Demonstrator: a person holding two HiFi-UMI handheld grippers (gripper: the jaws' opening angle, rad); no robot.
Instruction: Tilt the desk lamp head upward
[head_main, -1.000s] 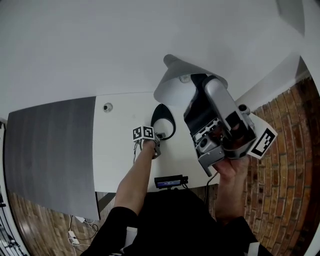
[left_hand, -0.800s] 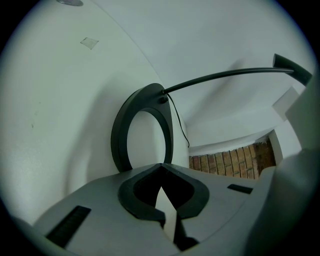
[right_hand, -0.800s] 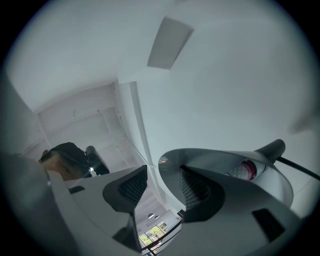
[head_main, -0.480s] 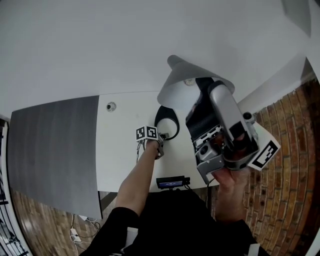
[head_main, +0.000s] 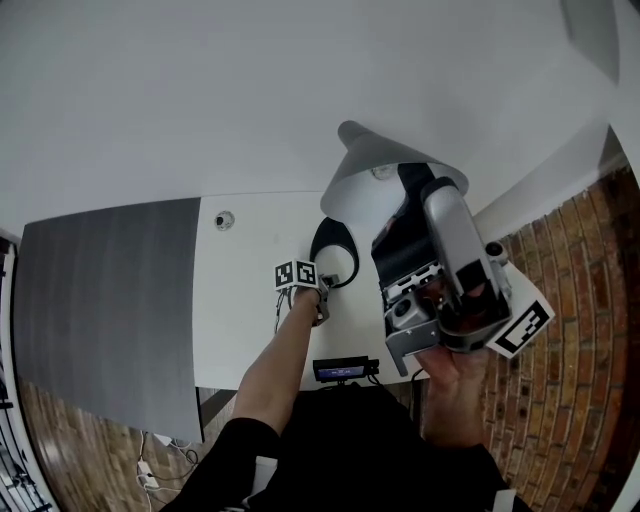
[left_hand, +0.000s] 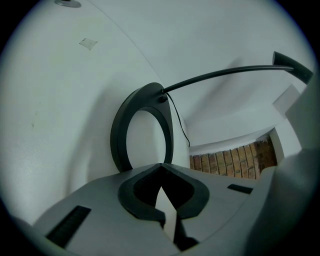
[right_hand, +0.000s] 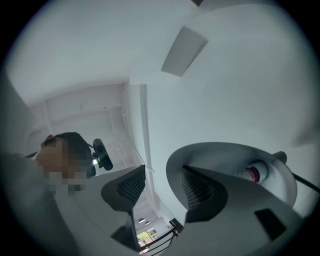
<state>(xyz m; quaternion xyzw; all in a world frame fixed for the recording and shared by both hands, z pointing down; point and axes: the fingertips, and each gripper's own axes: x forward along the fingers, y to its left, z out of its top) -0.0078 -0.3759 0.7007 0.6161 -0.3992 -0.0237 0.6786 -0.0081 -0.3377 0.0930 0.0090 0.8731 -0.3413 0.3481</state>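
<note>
The left tongs (head_main: 320, 285) are sitting clamped fully together with nothing in them, low on the white desk (head_main: 250, 330) just beside the lamp's black ring base (head_main: 335, 250). Whether they are touching it, I can't tell. Up high, the right tongs (right_hand: 164, 172) are angling upward at the lamp head (head_main: 370, 185), a grey cone shade with its bulb showing inside. Those tongs have just been opening wide and are gripping nothing: the shade's rim is peeking into the gap beside one jaw, unpressed.

On handling, the shade is looking thin, light and smooth, so it is probably slippery and easy to dent. The slim arm (left_hand: 225, 75) is looking springy. I'm judging the rim as the spot to pinch or lift from below, with the base needing steadying against tipping.

As for room, the wall (head_main: 200, 100) is standing close behind the shade, so upward is looking free and backward isn't. The base is sitting near the desk's right edge, with brickwork (head_main: 580, 320) beyond. A small display unit (head_main: 340, 367) is perching at the front edge. A dark mat (head_main: 110, 300) is lying well apart on the left.
</note>
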